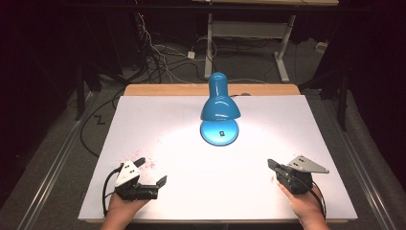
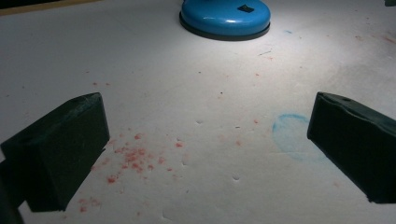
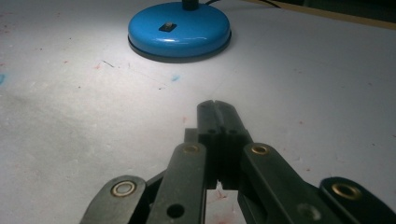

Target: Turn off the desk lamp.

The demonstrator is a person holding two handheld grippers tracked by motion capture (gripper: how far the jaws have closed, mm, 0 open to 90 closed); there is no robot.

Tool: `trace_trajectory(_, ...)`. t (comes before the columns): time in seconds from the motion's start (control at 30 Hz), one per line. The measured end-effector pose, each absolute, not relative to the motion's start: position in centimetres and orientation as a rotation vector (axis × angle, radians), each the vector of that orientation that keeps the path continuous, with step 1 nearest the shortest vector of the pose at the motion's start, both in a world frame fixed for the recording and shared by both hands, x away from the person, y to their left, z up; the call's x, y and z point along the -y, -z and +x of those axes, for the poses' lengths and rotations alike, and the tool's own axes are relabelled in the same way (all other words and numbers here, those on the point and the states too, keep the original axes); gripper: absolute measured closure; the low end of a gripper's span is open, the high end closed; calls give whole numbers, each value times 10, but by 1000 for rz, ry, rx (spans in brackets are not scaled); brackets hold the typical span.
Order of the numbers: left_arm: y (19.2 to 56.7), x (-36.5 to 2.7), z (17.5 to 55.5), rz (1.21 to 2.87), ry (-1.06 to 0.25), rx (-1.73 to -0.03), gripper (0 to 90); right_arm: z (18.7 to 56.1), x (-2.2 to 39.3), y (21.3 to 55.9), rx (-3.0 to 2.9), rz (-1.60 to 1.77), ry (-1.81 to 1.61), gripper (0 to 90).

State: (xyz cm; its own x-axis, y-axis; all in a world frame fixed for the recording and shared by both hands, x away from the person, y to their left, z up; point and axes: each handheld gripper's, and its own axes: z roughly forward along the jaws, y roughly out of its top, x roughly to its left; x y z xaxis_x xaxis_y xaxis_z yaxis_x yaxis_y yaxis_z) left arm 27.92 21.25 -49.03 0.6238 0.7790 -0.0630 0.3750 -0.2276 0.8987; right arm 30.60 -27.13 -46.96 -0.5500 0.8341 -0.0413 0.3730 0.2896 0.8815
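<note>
A blue desk lamp [image 1: 219, 109] stands on the far middle part of the white counter [image 1: 158, 120], its shade tilted down over its round blue base [image 1: 219, 132] and throwing a bright pool of light onto the surface around it. A small dark switch [image 3: 167, 27] sits on top of the base. The lamp is well apart from both grippers, farther up the counter and roughly between them.

The left gripper [image 1: 150, 173] rests at the near left of the counter, held in the person's left hand [image 1: 123, 211]. Its 2 black jaws are spread wide with nothing between them; in the left gripper view [image 2: 205, 144] they frame bare counter marked with red specks [image 2: 133, 158] and a faint blue ring [image 2: 292, 137], with the lamp base [image 2: 225, 16] ahead.

The right gripper [image 1: 272, 164] sits at the near right, in the person's right hand [image 1: 306, 206], with its grey three-cornered plate [image 1: 307, 164] on top. Its jaws are pressed together and hold nothing; in the right gripper view [image 3: 216, 105] the closed tips point toward the lamp base [image 3: 180, 30], which lies well ahead of them.

A black cable [image 1: 106, 189] loops from the left gripper near the counter's front edge.
</note>
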Motion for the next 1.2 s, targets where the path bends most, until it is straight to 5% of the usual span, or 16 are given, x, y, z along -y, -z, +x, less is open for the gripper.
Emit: trace_trajectory(1.2,488,-208,283,1842,-489,-893,0,363,217,464,-2120,1030,-1276,900)
